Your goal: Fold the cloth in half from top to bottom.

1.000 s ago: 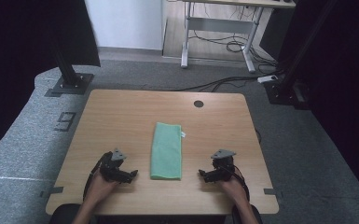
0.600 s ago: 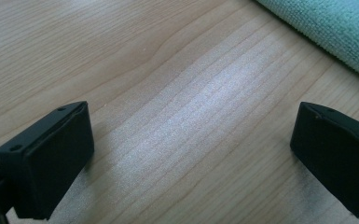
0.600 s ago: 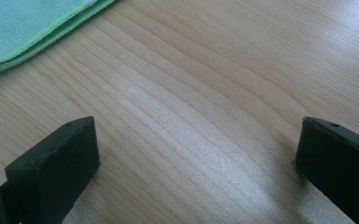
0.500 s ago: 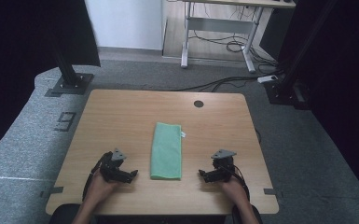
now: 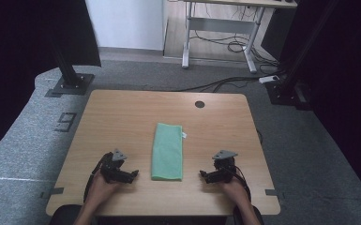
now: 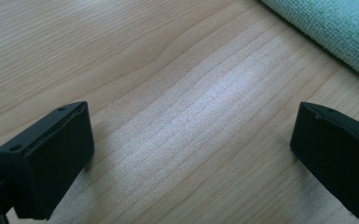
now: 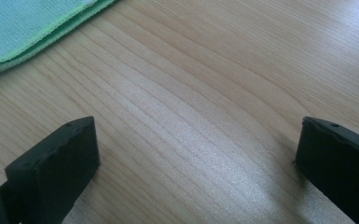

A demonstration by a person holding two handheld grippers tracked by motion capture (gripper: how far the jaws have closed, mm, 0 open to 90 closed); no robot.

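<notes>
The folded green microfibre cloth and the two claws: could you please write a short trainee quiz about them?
1. True or false: the left claw grips the folded green microfibre cloth.
2. The cloth lies: A) left of both claws, B) between them, C) off the light wooden table.
3. How do the right claw's jaws stand?
Key: 1 false; 2 B; 3 wide open, over bare wood.

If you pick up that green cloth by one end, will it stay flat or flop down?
The green cloth would probably flop and unfold, since it looks like soft terry folded in layers. It likely weighs little. Pushed, it may bunch up on the wooden table rather than slide neatly.
</notes>
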